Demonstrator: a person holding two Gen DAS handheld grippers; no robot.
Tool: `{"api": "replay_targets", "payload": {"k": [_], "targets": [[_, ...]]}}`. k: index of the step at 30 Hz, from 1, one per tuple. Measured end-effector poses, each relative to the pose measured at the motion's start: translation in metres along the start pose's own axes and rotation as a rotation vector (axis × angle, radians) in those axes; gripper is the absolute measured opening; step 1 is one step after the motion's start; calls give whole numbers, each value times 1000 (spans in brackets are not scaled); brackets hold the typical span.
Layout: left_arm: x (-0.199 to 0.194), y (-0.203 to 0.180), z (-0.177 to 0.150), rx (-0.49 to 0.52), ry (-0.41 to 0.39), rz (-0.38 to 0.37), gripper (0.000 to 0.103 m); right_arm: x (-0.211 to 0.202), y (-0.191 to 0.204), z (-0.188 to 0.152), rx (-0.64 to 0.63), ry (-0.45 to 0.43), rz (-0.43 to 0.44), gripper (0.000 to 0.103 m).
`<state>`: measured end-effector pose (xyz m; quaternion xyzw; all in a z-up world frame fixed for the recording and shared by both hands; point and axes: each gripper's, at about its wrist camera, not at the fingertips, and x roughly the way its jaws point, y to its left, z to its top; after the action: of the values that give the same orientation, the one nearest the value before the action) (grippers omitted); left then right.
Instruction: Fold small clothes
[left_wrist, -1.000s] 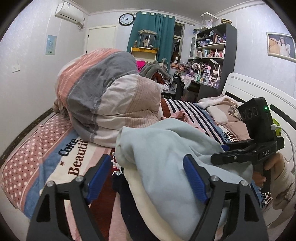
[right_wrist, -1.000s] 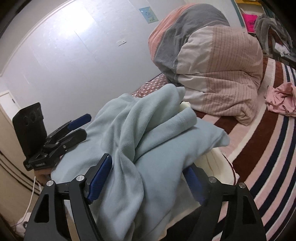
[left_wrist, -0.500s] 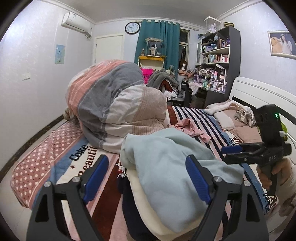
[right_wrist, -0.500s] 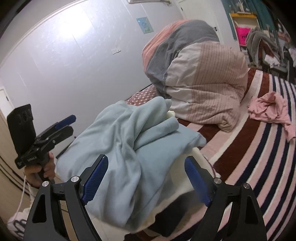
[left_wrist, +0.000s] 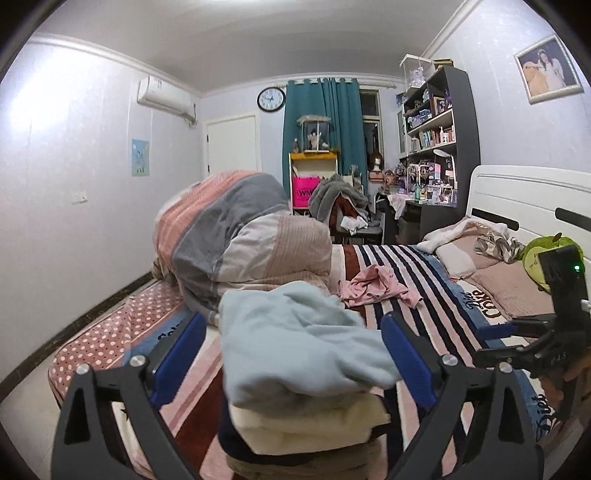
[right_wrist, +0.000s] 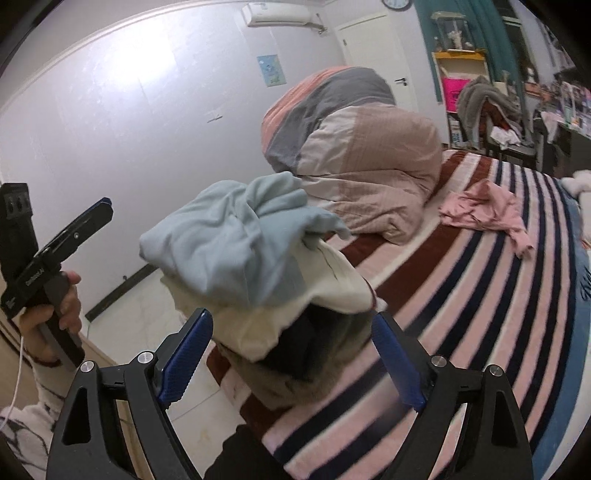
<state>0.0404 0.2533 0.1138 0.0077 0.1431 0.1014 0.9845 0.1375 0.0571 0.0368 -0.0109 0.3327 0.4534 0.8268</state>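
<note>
A folded light blue garment (left_wrist: 299, 343) tops a stack of folded clothes, with a cream piece (left_wrist: 306, 424) and dark pieces under it, at the bed's near corner. It also shows in the right wrist view (right_wrist: 236, 243). My left gripper (left_wrist: 291, 363) is open and empty, back from the stack. My right gripper (right_wrist: 291, 362) is open and empty, also clear of the stack. A crumpled pink garment (left_wrist: 376, 286) lies loose on the striped blanket, seen too in the right wrist view (right_wrist: 487, 210).
A rolled striped duvet (left_wrist: 240, 240) fills the bed's far left. Pillows (left_wrist: 491, 269) and a white headboard (left_wrist: 532, 199) are at the right. Bare floor (right_wrist: 144, 317) lies beside the bed. A desk and shelves (left_wrist: 432, 155) stand at the back.
Both grippers have pulled back and up from the stack. The light blue garment they were around now lies on top of the pile, free of both.
</note>
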Motion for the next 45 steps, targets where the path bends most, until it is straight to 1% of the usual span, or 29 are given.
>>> {"api": "replay_targets", "payload": {"k": [3,6,9,10,12,13,15,17,18,19,21,25,31,35,45], "targets": [[-11,-26,-6,12,-28,20,98,-22,-7,-18,0,-23,-35,86],[-19,-61,-16,16,-68,20,102,-44,-14,-37,-15,-51,-96,86],[-17,-103,-33,5,-115,-12,102,-65,-21,-62,-59,-95,-198,91],[-13,-115,-39,-5,-120,-27,102,-69,-25,-69,-70,-110,-232,91],[-3,-141,-53,-31,-124,-66,102,-78,-33,-86,-83,-137,-329,91],[3,-151,-58,-37,-124,-78,102,-85,-40,-96,-76,-152,-380,91],[15,-176,-71,-27,-114,-89,102,-98,-51,-110,-54,-187,-443,91],[28,-200,-83,-6,-88,-93,102,-117,-63,-127,-36,-240,-523,92],[32,-208,-87,-3,-74,-96,102,-124,-67,-132,-31,-256,-554,93],[38,-217,-92,1,-54,-105,102,-131,-72,-138,-22,-270,-592,97],[47,-230,-99,5,-25,-120,102,-142,-84,-147,6,-278,-640,98],[56,-243,-110,15,1,-121,102,-157,-102,-160,68,-269,-651,98],[59,-246,-116,31,13,-115,102,-162,-110,-164,86,-269,-639,98],[59,-240,-116,27,17,-116,102,-161,-108,-167,81,-271,-631,98],[62,-230,-115,11,19,-105,102,-152,-102,-164,66,-263,-617,98]]}}
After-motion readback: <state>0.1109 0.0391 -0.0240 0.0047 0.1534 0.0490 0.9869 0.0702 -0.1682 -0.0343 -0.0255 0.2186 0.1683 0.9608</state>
